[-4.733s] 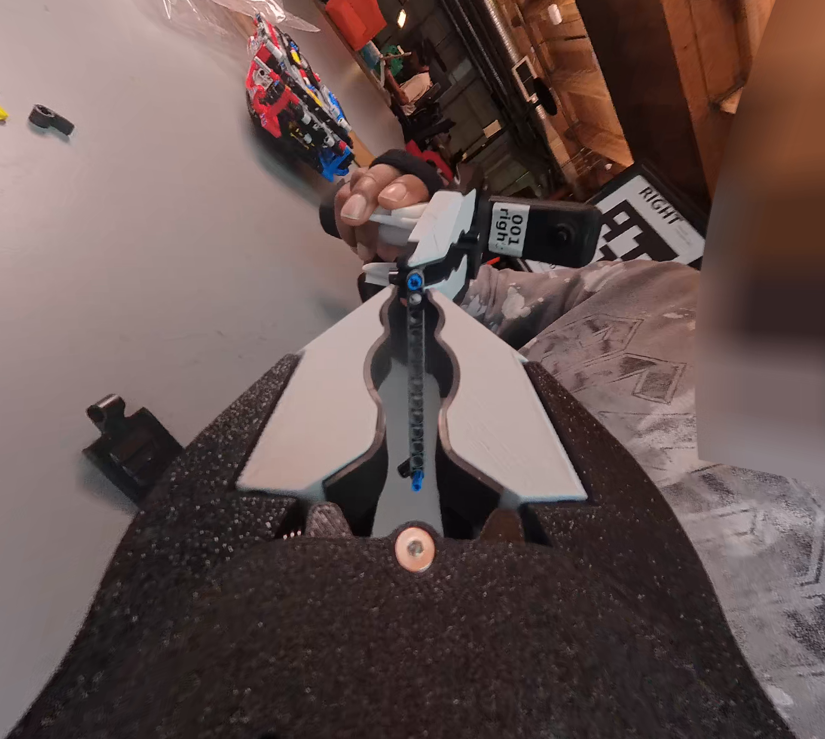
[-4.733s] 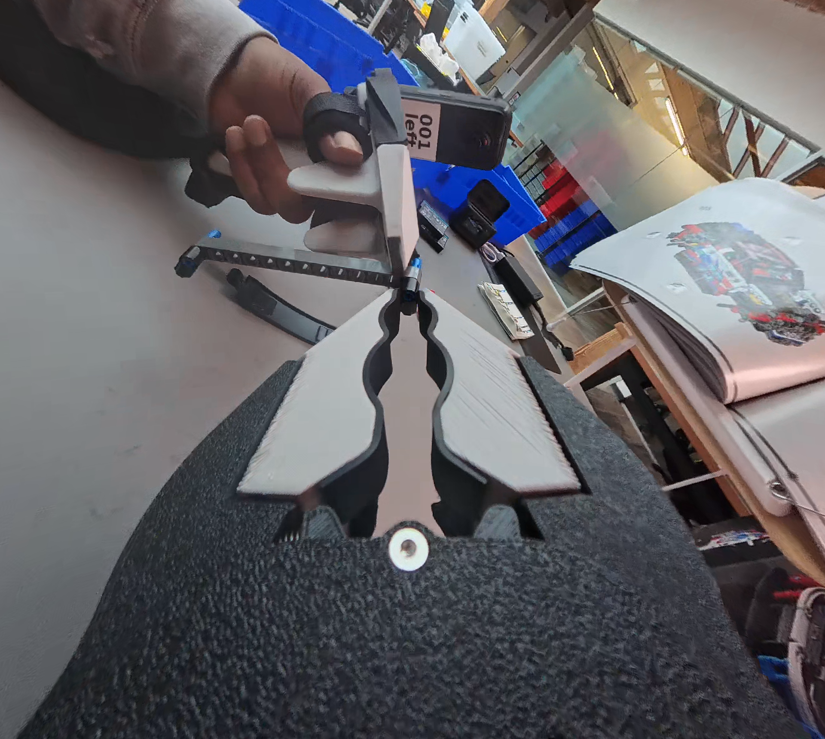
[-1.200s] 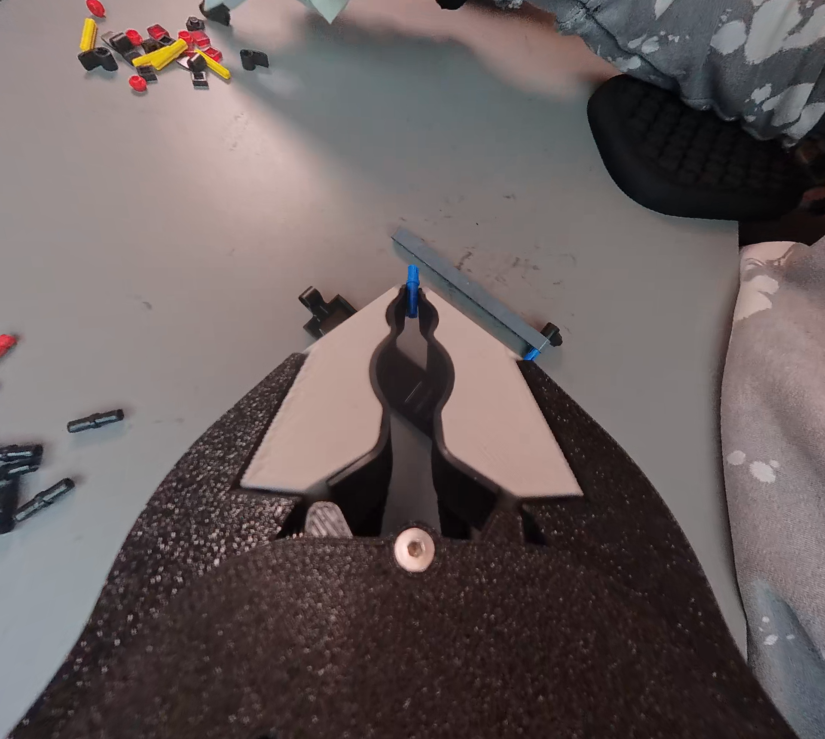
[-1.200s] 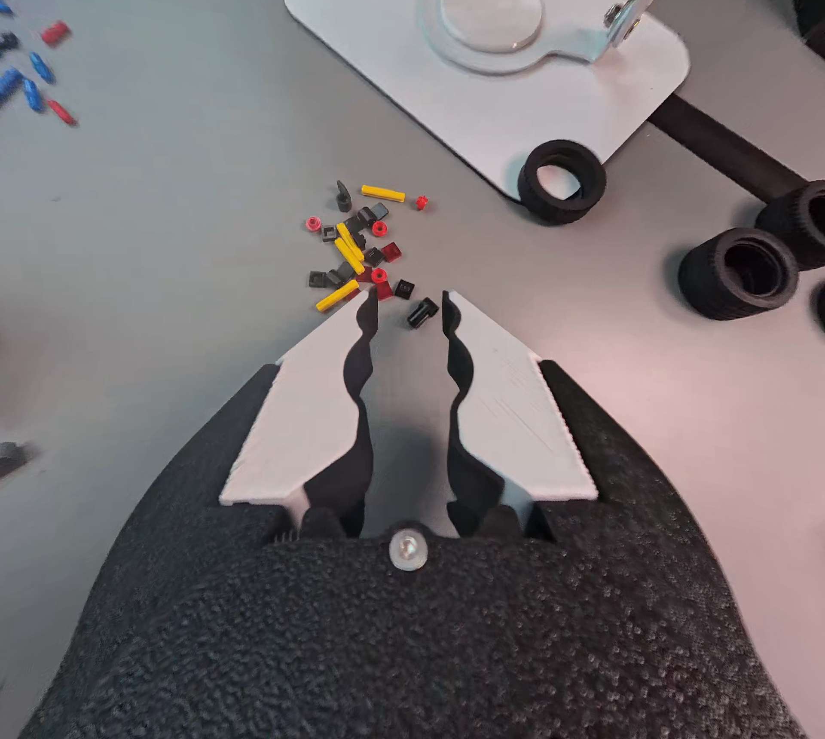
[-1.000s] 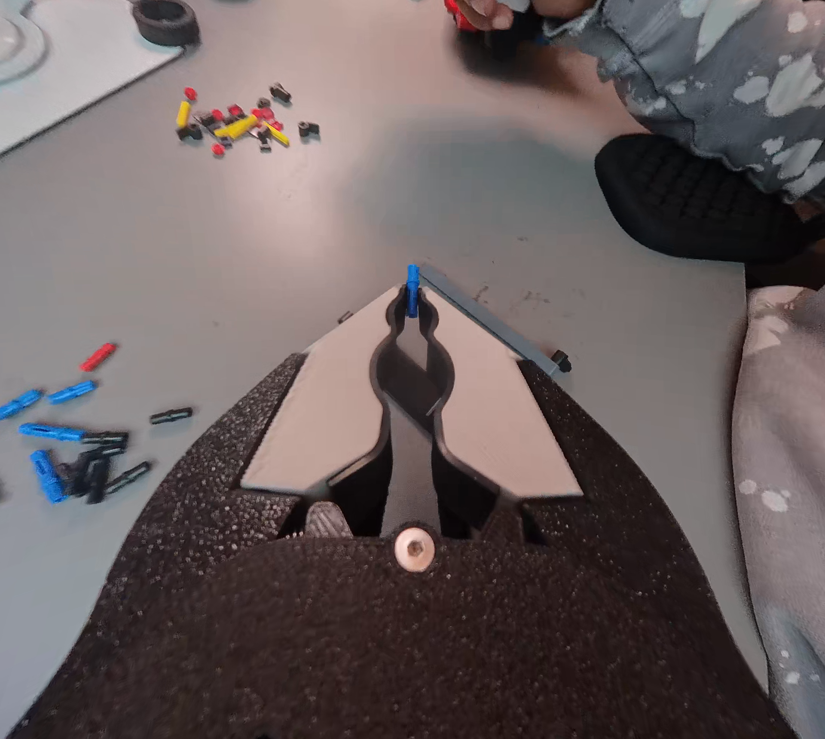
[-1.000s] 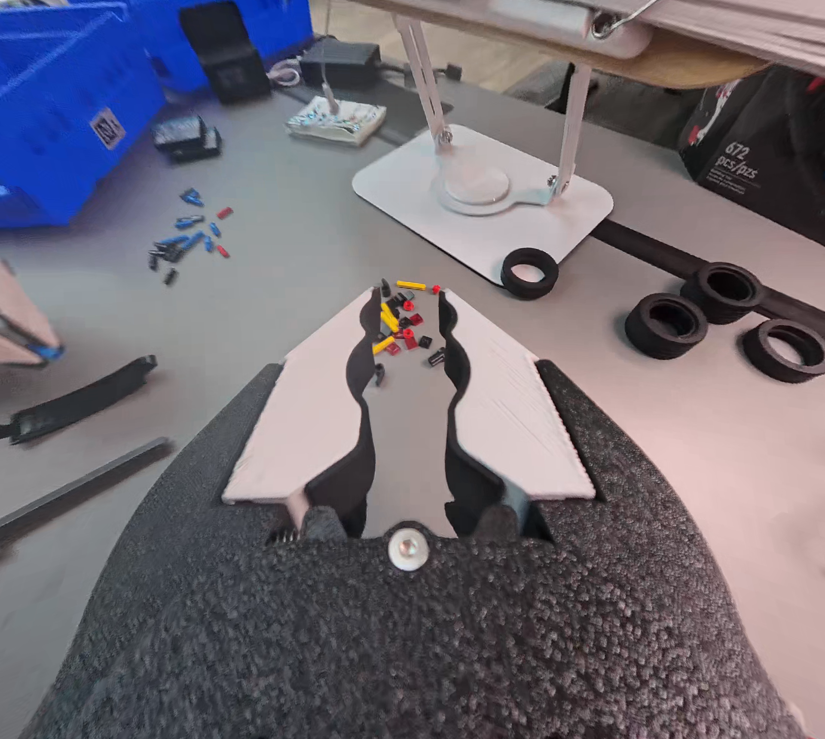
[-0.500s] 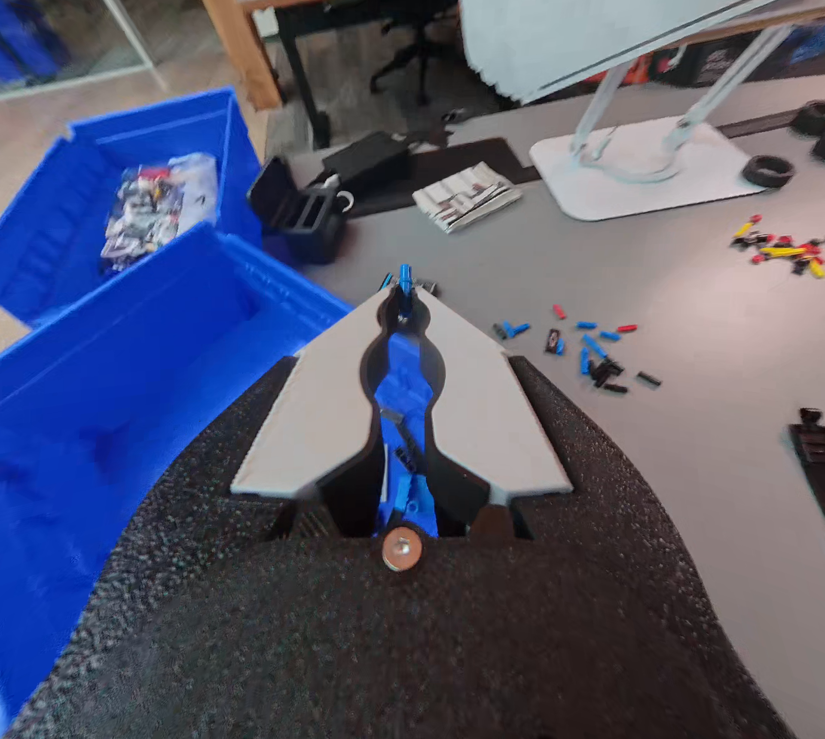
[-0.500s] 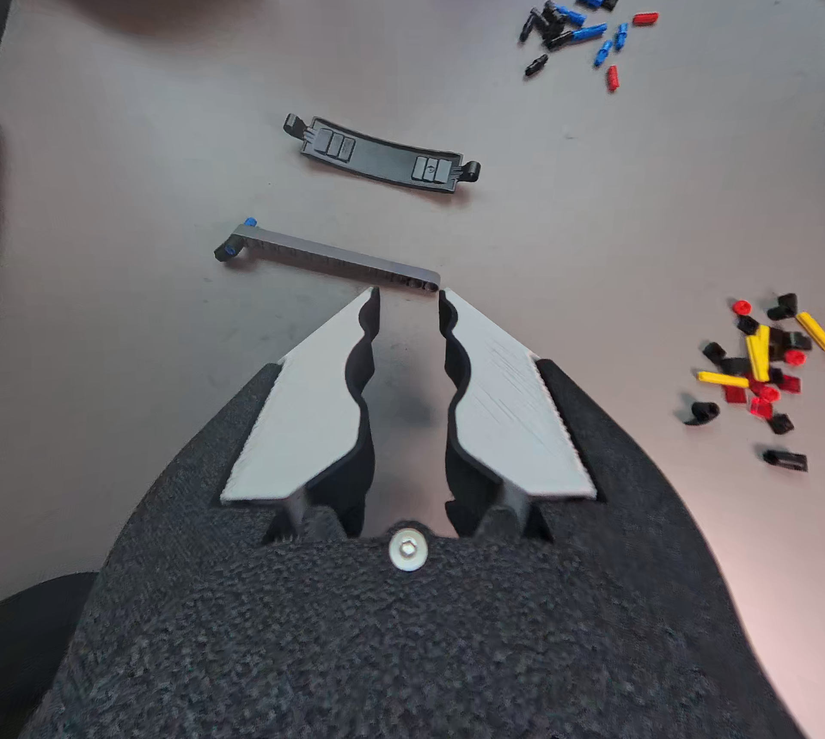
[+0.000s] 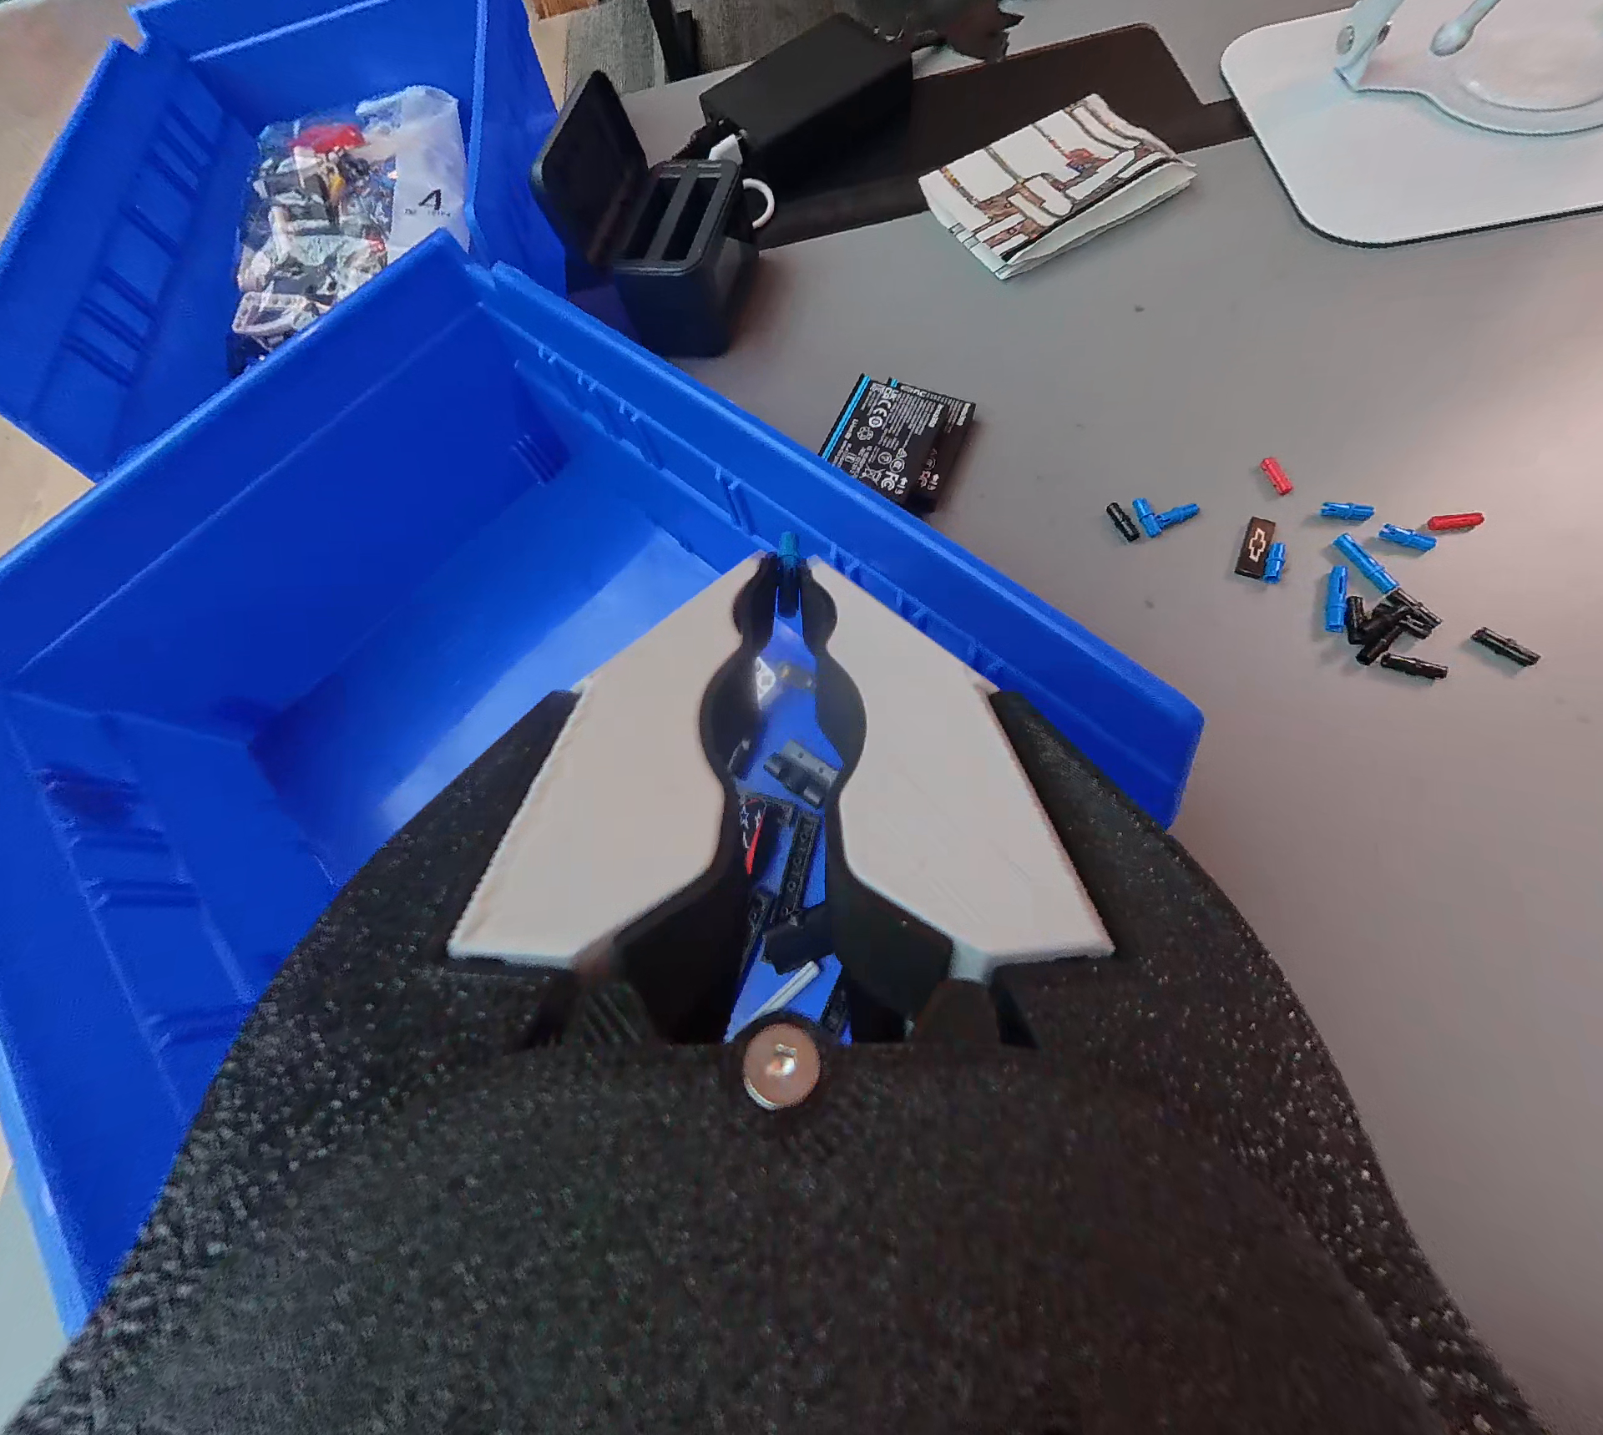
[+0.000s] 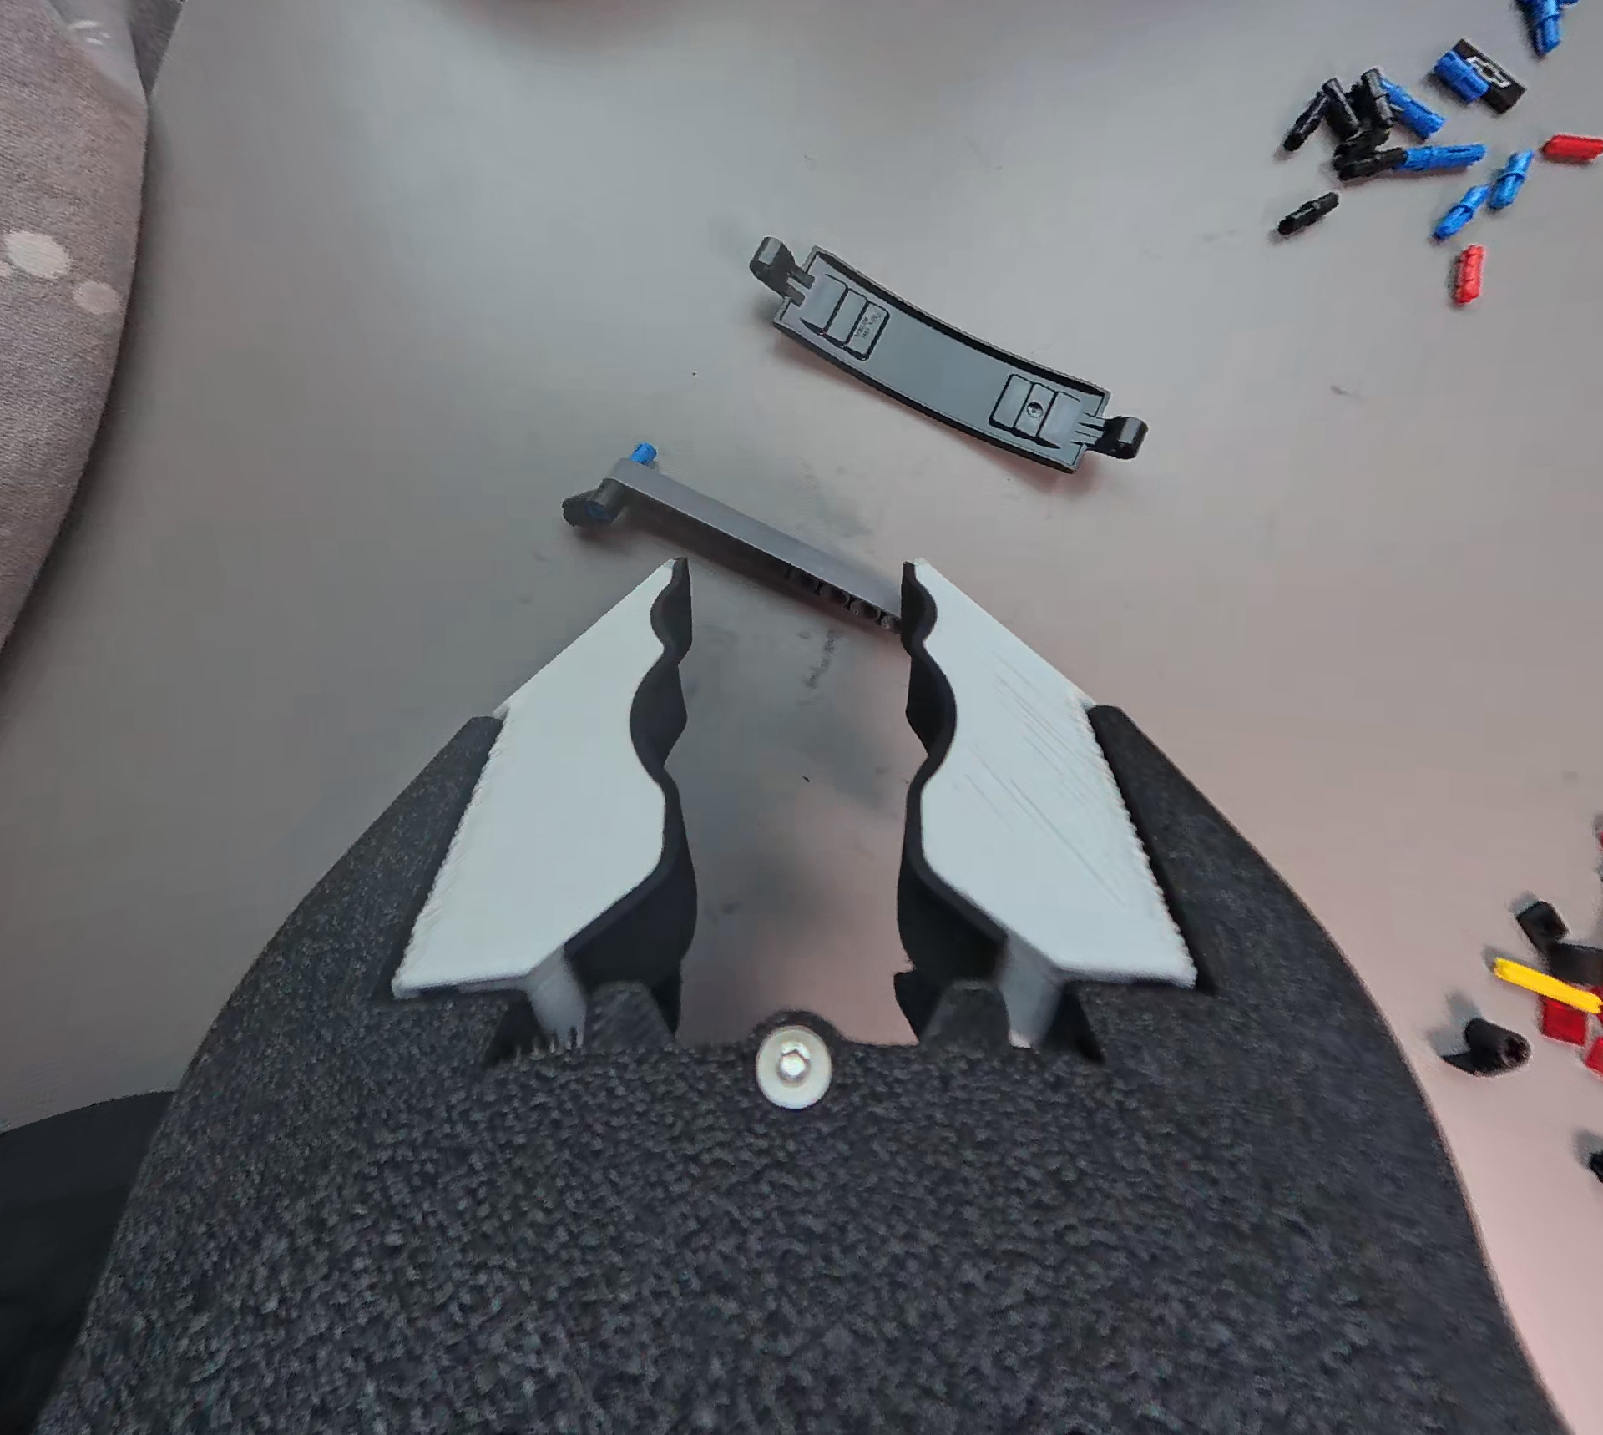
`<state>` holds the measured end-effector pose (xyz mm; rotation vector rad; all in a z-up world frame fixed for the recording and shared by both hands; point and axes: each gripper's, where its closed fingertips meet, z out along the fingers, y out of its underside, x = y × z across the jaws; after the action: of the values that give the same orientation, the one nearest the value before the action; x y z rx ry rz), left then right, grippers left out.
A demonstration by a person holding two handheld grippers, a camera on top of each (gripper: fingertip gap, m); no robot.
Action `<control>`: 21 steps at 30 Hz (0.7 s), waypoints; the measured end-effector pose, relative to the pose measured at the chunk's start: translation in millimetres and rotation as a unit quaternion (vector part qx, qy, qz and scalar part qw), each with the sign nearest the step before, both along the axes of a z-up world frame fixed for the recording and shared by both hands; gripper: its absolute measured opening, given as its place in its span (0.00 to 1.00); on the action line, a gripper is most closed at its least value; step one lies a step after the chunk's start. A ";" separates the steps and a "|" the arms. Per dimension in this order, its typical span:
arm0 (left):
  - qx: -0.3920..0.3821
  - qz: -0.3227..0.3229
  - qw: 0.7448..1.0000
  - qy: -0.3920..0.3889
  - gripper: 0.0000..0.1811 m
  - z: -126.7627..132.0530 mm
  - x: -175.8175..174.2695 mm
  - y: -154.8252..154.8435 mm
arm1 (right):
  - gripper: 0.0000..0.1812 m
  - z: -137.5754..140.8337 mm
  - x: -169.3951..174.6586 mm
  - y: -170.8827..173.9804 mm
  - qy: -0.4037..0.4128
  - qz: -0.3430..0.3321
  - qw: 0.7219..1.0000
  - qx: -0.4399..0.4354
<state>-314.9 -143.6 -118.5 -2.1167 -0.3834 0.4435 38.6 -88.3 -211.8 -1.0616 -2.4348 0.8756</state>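
Observation:
My left gripper (image 9: pixel 788 569) is shut on a small blue pin (image 9: pixel 788 556) and hangs over the near blue bin (image 9: pixel 997 630), above its inner right wall. Small loose parts lie in the bin under the fingers. My right gripper (image 10: pixel 794 582) is open wide and empty, low over the grey table. A long grey beam (image 10: pixel 755 542) with a blue pin at its far left end lies just ahead of the fingertips, its right end by the right fingertip (image 10: pixel 915 587). A black curved panel (image 10: pixel 950 357) lies beyond it.
A second blue bin (image 9: pixel 330 14) holds bagged parts. A black case (image 9: pixel 668 214), a battery (image 9: pixel 898 452), a folded booklet (image 9: pixel 1054 183) and a white stand base (image 9: pixel 1423 179) sit on the table. Blue, black and red pins (image 10: pixel 1423 127) lie scattered; yellow and red bits (image 10: pixel 1553 994) at the right. The tips of one gripper are about 35 cm away from the tips of the other. My left gripper's tips are some 12 cm from the battery (image 9: pixel 898 452).
My left gripper swung from the table to over the blue bin, still shut on the blue pin. My right gripper left the small parts pile, came to the grey beam and opened wider.

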 end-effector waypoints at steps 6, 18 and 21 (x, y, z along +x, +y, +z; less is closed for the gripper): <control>0.023 -0.046 0.997 0.055 0.02 10.9 10.9 18.5 | 0.26 -3.7 0.9 0.3 -0.003 0.000 1.000 0.007; -0.147 -0.203 0.953 0.168 0.02 -4.0 61.0 88.5 | 0.24 -3.5 0.7 1.5 0.004 -0.007 1.000 0.001; -0.222 -0.237 0.921 0.214 0.02 -10.1 68.1 99.5 | 0.24 -3.4 1.3 0.5 0.004 -0.008 1.000 0.000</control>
<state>-246.8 -44.1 -128.6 -2.3560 0.5224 0.7317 39.9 -87.8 -215.3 -1.0736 -2.4176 0.8724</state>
